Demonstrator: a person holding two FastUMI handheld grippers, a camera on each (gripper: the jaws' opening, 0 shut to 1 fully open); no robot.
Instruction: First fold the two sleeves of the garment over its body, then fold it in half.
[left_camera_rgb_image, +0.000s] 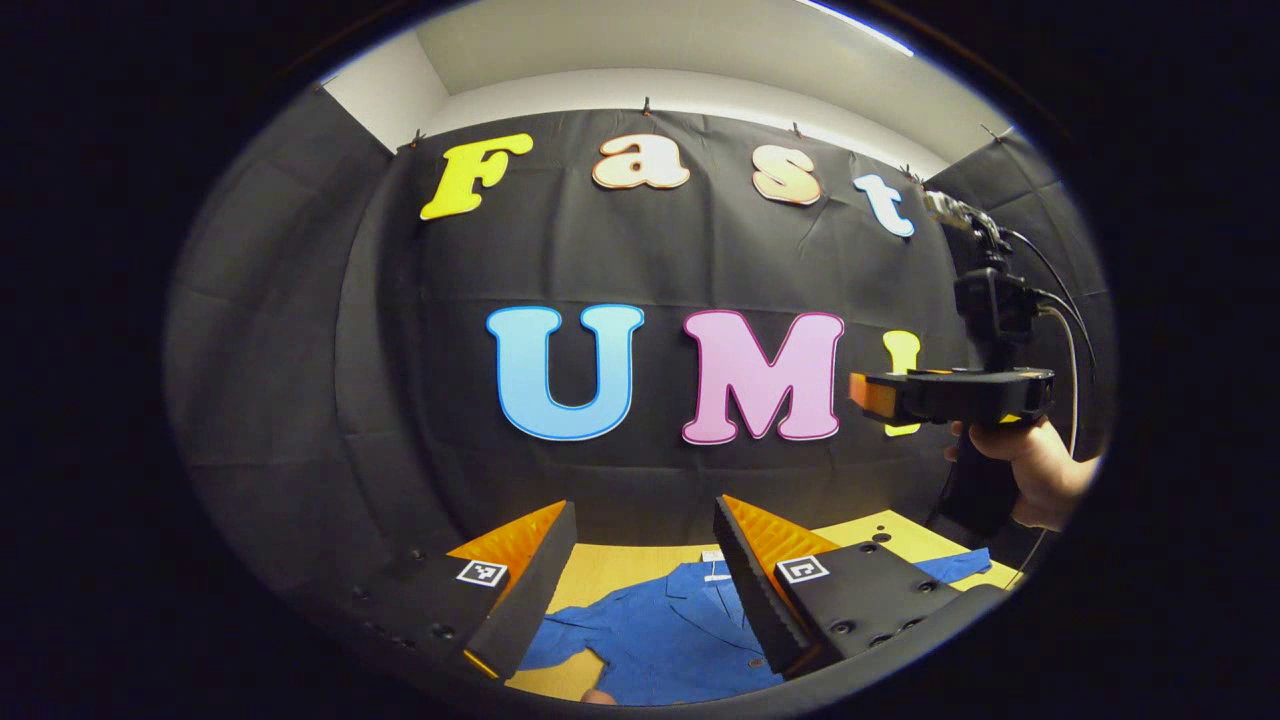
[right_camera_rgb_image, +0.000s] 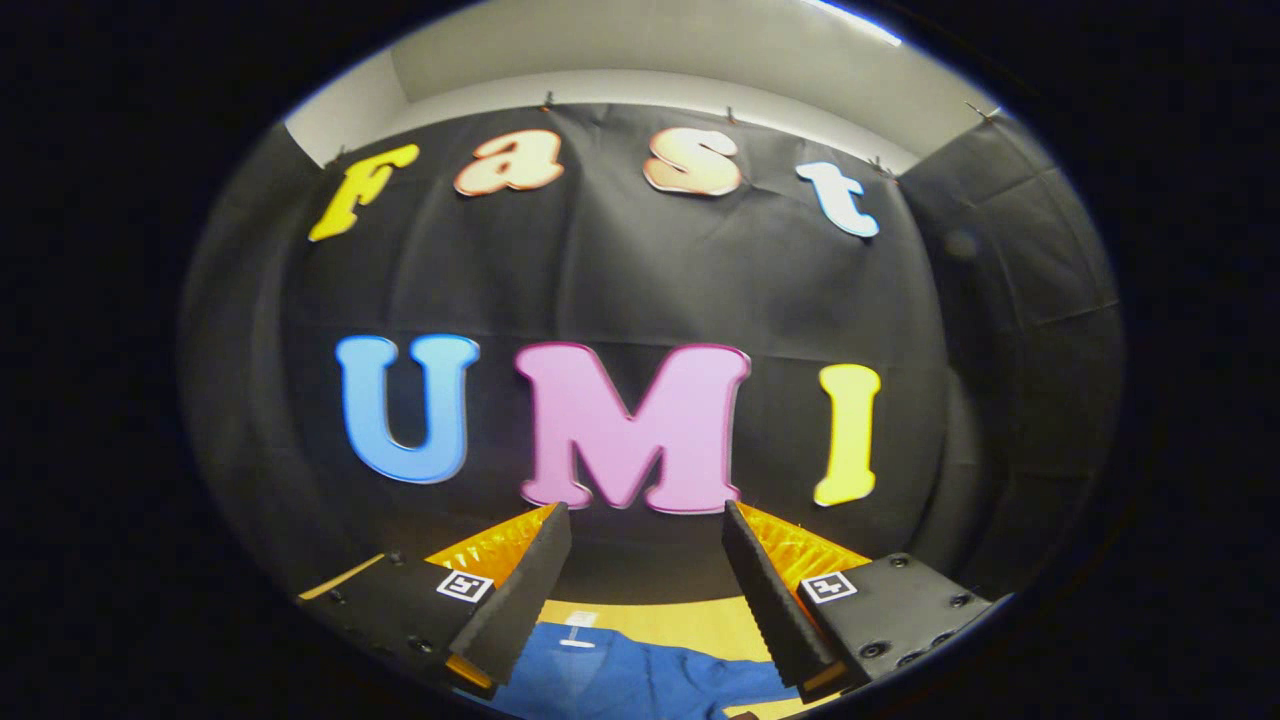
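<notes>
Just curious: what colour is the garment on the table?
Blue garment; it shows best in the left gripper view.

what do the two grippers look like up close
The left gripper and right gripper each have two wedge-shaped fingers with ribbed inner faces, black bolted mounts and a square black-and-white marker per finger. In the left gripper view, the right gripper's black body carries cables.

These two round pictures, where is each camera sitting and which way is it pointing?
Left gripper view: rides on the left hand-held gripper, looking forward over its two open fingers at the booth wall, with the blue garment on the yellow table below; the right hand-held gripper and the hand holding it show at right.
Right gripper view: rides on the right hand-held gripper, facing the booth wall over its open fingers.
Shared: wall, garment, table.
</notes>
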